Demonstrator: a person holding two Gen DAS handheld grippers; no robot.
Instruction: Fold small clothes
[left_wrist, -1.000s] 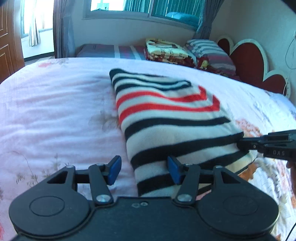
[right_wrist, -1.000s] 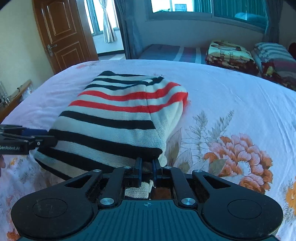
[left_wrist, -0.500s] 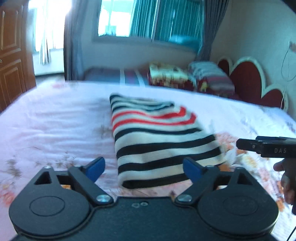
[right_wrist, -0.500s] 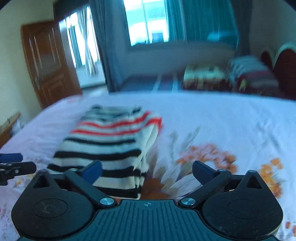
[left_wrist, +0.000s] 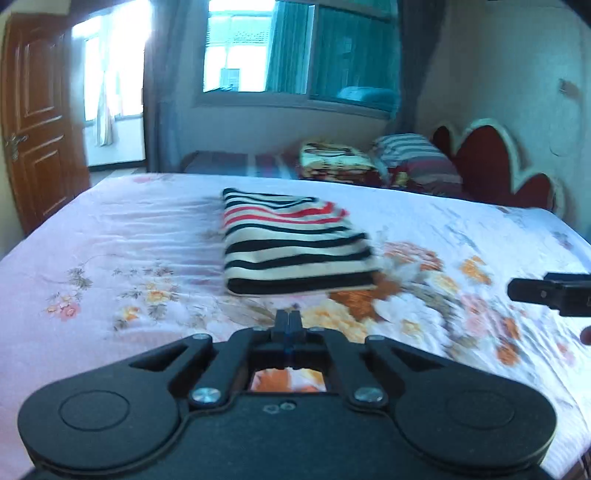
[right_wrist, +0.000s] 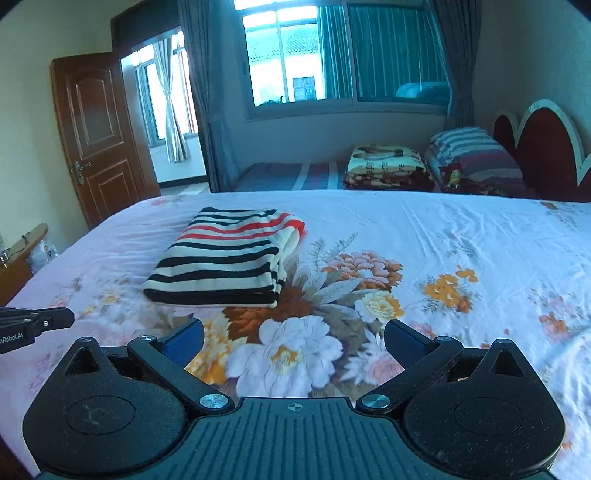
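A folded knit sweater (left_wrist: 291, 243) with cream, black and red stripes lies flat on the flowered bed sheet (left_wrist: 110, 258); the right wrist view shows the sweater (right_wrist: 225, 262) at centre left. My left gripper (left_wrist: 290, 319) is shut with nothing between its blue pads, well short of the sweater's near edge. My right gripper (right_wrist: 293, 341) is wide open and empty, over the flower print to the right of the sweater. Each gripper's tip shows at the edge of the other's view.
Folded blankets (right_wrist: 388, 168) and a striped pillow (right_wrist: 476, 155) are piled at the bed's far side by a red headboard (right_wrist: 546, 151). A wooden door (right_wrist: 96, 140) stands at left. A windowed wall (right_wrist: 332, 55) lies beyond the bed.
Both grippers let go of the sweater and pulled back and up from it. The right went from shut on the hem to wide open; the left opened wide, then shut empty.
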